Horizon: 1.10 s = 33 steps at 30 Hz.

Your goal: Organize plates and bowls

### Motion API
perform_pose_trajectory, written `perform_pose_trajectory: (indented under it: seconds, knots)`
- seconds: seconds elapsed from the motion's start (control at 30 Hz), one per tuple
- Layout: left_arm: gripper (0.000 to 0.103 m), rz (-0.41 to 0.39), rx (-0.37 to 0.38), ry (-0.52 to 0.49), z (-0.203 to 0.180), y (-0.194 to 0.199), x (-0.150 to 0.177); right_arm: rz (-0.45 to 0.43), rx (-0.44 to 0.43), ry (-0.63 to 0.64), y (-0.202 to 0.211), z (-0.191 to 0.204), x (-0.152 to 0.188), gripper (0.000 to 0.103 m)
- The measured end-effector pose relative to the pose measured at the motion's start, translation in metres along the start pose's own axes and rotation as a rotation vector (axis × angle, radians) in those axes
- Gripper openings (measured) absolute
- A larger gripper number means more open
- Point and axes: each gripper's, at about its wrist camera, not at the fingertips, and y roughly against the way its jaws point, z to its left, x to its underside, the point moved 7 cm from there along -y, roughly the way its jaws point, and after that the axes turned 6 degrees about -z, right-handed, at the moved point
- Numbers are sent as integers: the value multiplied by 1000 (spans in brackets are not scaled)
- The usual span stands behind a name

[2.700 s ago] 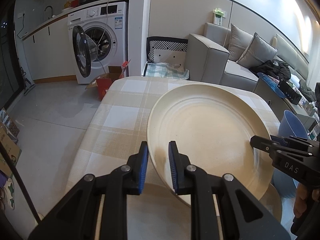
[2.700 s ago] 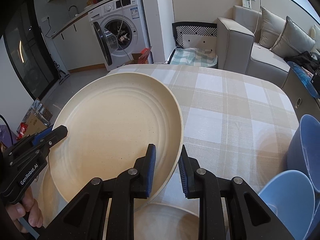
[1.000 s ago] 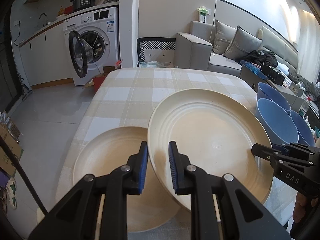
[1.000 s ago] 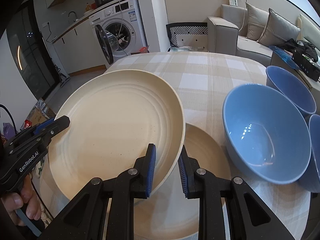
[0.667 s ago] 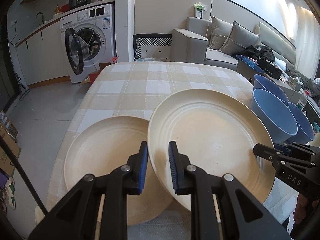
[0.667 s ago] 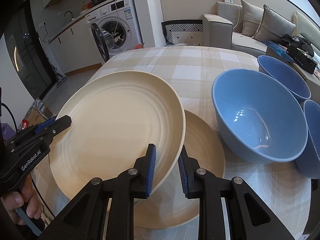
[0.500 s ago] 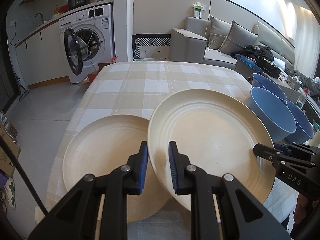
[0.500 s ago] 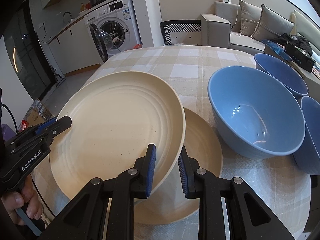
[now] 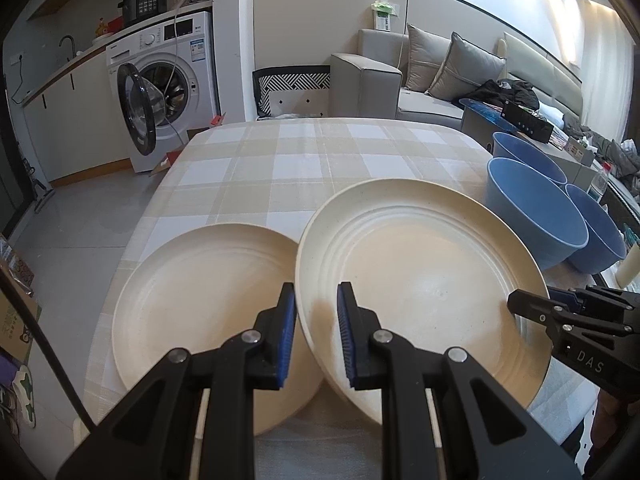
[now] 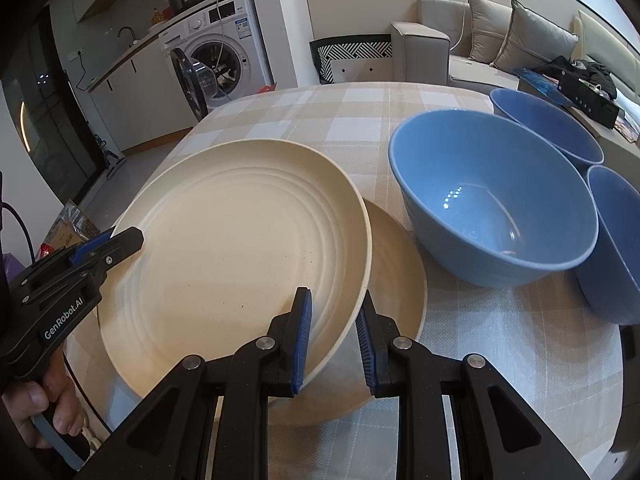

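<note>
Both grippers hold one cream ridged plate (image 9: 420,280) by opposite rims, a little above the table. My left gripper (image 9: 316,332) is shut on its left rim. My right gripper (image 10: 334,336) is shut on its right rim; the plate also shows in the right wrist view (image 10: 240,252). A second cream plate (image 9: 200,312) lies on the checked tablecloth, partly under the held one; its right part shows in the right wrist view (image 10: 396,264). Three blue bowls stand to the right, the nearest (image 10: 492,200) beside the lower plate.
The checked tablecloth (image 9: 320,160) covers the table, bare at the far half. Two more blue bowls (image 10: 544,124) (image 10: 616,240) sit by the right edge. A washing machine (image 9: 160,92) with an open door and a sofa (image 9: 420,72) stand beyond the table.
Both grippers have carried the held plate back toward the near edge. The lower plate and the blue bowls have come into view. The grip is unchanged.
</note>
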Motion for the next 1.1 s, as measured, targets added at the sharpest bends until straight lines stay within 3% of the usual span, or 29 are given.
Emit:
perform_pose_trajectory:
  seconds: [1.1]
  knots:
    - [18,57,17,-87,-31,-20,16,22,111,13,3,-27,12,22]
